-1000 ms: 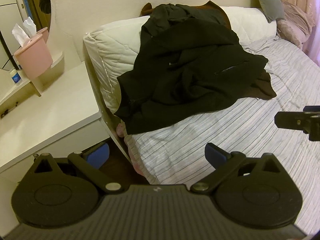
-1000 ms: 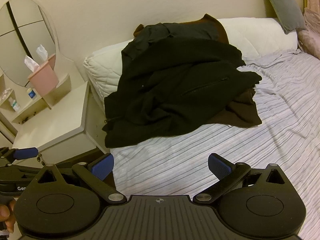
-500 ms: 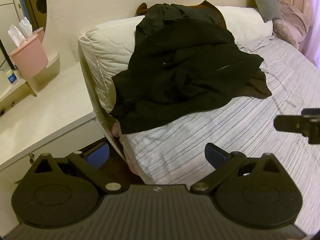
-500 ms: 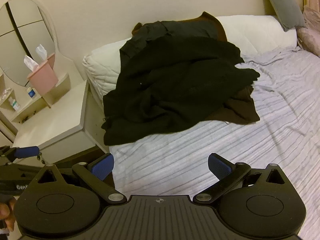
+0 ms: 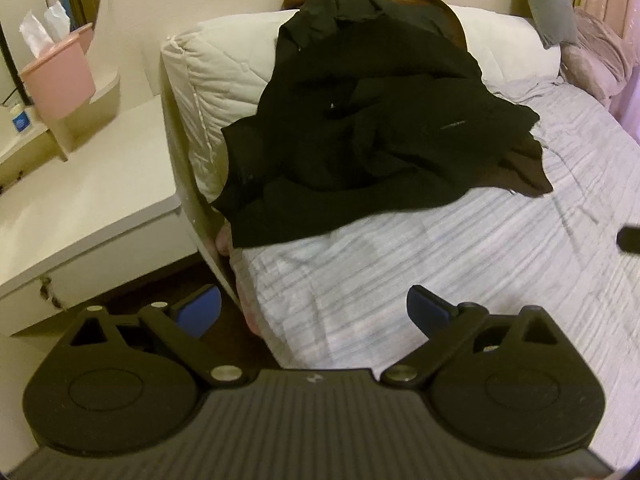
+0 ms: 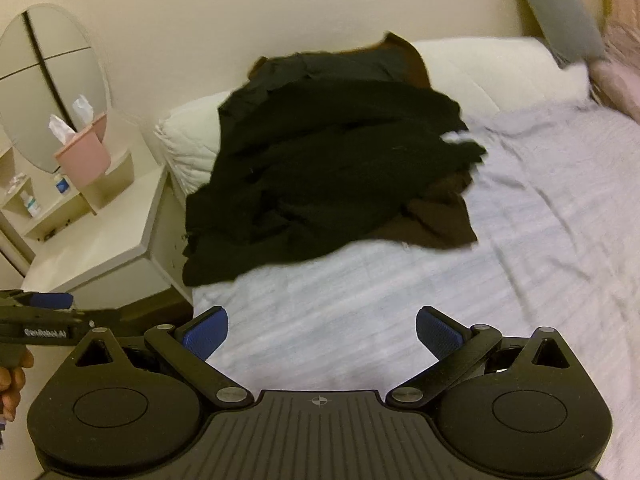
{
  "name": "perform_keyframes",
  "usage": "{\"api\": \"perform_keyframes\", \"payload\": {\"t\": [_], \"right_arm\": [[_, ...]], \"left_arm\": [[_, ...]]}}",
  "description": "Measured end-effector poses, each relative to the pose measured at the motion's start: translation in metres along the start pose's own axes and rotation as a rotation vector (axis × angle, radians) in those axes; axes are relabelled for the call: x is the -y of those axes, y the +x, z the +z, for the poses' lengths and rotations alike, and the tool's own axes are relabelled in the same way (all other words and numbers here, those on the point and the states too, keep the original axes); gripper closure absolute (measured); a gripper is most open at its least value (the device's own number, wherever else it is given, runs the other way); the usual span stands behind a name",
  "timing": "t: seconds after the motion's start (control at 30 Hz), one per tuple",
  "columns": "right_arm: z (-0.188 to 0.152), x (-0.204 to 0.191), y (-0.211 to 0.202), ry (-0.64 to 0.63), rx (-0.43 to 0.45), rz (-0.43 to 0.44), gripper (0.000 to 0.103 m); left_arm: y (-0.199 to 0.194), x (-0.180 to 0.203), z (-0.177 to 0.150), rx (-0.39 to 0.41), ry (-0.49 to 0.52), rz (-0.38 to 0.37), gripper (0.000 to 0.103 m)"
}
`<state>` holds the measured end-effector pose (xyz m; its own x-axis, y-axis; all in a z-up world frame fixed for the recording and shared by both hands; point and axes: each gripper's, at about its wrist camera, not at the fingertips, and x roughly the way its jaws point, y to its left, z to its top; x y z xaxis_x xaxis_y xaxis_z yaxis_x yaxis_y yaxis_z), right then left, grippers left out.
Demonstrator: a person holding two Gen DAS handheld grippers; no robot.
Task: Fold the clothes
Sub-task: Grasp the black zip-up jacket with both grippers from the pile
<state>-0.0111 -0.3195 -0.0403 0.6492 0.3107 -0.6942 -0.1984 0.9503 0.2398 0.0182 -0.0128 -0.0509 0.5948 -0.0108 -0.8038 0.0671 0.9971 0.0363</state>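
Now both hand-held grippers point(image 5: 314, 314) point(image 6: 322, 330) sit closer to the black clothes point(image 5: 376, 128).

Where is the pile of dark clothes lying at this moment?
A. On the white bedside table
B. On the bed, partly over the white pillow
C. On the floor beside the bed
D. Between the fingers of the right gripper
B: the dark clothes lie heaped on the striped bed sheet and reach up over the white pillow; both grippers are open and hold nothing.
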Motion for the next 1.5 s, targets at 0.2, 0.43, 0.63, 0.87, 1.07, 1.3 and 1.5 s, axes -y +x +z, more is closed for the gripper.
{"api": "perform_keyframes", "payload": {"t": [0.2, 0.43, 0.63, 0.87, 1.07, 1.3, 1.5], "right_arm": [[0.058, -0.019, 0.058, -0.192, 0.002, 0.010, 0.000], [0.148, -0.087, 0.191, -0.671, -0.026, 0.070, 0.000], [0.194, -0.144, 0.320, -1.053, -0.094, 0.158, 0.000], [0.181, -0.155, 0.419, -1.397, -0.299, 0.035, 0.031], [0.181, -0.125, 0.349, -1.305, -0.208, 0.069, 0.085], [0.185, -0.047, 0.223, -1.101, -0.005, 0.000, 0.093], [0.181, 0.011, 0.142, -0.930, 0.086, -0.131, 0.093]], "left_arm": [[0.079, -0.019, 0.039, -0.018, -0.040, -0.080, 0.005], [0.164, -0.026, 0.073, -0.010, 0.010, -0.145, 0.005], [0.199, -0.040, 0.071, -0.006, -0.011, -0.179, 0.005], [0.217, -0.071, 0.056, -0.036, -0.094, -0.169, 0.005], [0.218, -0.083, 0.046, -0.045, -0.105, -0.177, 0.005], [0.221, -0.096, 0.060, -0.023, -0.216, -0.207, 0.005], [0.232, -0.062, 0.090, -0.002, -0.065, -0.320, 0.013]]}}
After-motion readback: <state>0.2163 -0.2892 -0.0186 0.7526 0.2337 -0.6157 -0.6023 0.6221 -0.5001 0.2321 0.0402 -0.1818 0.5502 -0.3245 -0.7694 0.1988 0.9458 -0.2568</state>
